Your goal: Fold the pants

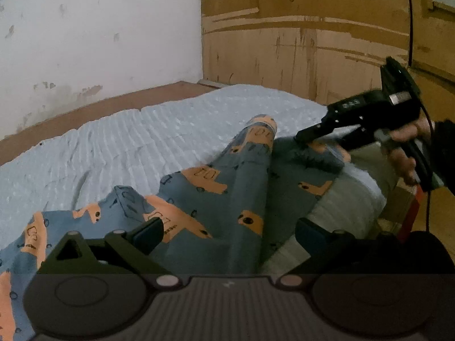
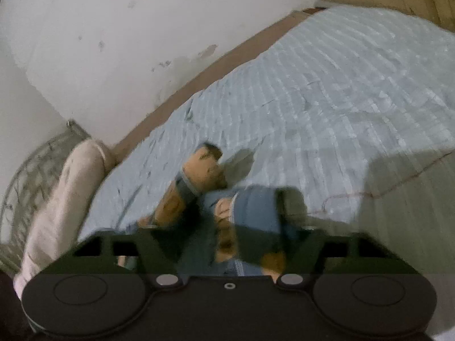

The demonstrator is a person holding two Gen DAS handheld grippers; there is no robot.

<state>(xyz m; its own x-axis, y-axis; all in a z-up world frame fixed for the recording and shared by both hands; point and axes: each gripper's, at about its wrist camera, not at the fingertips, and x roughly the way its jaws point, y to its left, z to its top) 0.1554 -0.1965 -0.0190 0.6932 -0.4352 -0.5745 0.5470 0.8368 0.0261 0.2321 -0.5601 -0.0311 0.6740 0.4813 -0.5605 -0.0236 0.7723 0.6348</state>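
Here the blue cotton pants with orange prints (image 1: pixel 241 176) lie lengthwise on the pale blue bedcover (image 1: pixel 128 142), beneath the wide, empty left gripper (image 1: pixel 227 236); the right gripper (image 1: pixel 305 136), at their far cuffs, grip unclear.

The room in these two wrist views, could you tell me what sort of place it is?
Probably a bedroom: a bed with a ribbed pale-blue bedspread, a stained white wall, and blue orange-patterned pants spread out.
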